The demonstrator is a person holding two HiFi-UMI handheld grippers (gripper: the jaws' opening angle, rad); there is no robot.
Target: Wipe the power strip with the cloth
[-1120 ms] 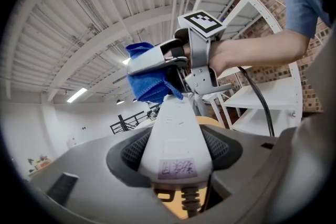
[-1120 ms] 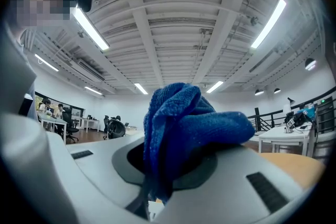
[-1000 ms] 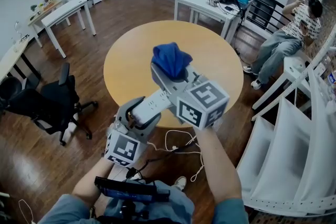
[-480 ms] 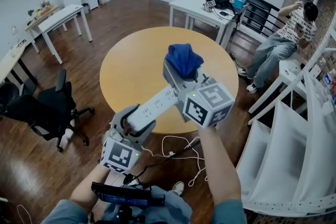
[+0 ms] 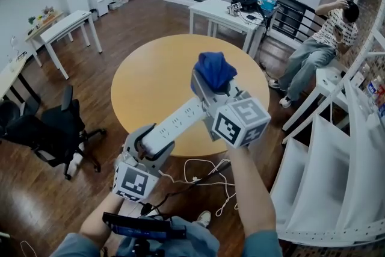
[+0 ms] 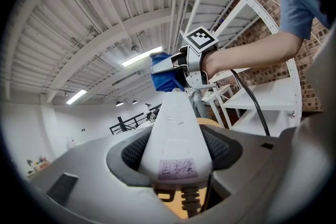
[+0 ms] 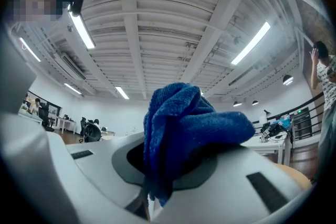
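Leftmost, the left gripper [image 5: 147,144] has its jaws clenched on the near end of the white power strip [image 5: 177,120], with the ribbed pads pressing on both long sides. The strip is in the air over the near edge of the round wooden worktop [image 5: 150,69], slanting up and away to the right with its socket face upward. A white cable [image 5: 201,168] lies looped on the floor beneath.

At the strip's far end, the right gripper [image 5: 207,88] has its jaws closed on a bunched blue cloth [image 5: 213,69], which bulges out past the jaw tips. The left gripper view shows the cloth right at that far end, but I cannot tell whether it presses on the plastic or sits just above it.

The wiping stroke seems to be the step in hand. To do it well, the left grasp should stay firm, because pressure at the free end will try to lever the strip in the pads. Only the soft bulge of cloth should meet the socket face — not the hard jaw tips — and it should be drawn lengthwise toward the left gripper. The patch under the left pads would need a fresh grasp to reach.
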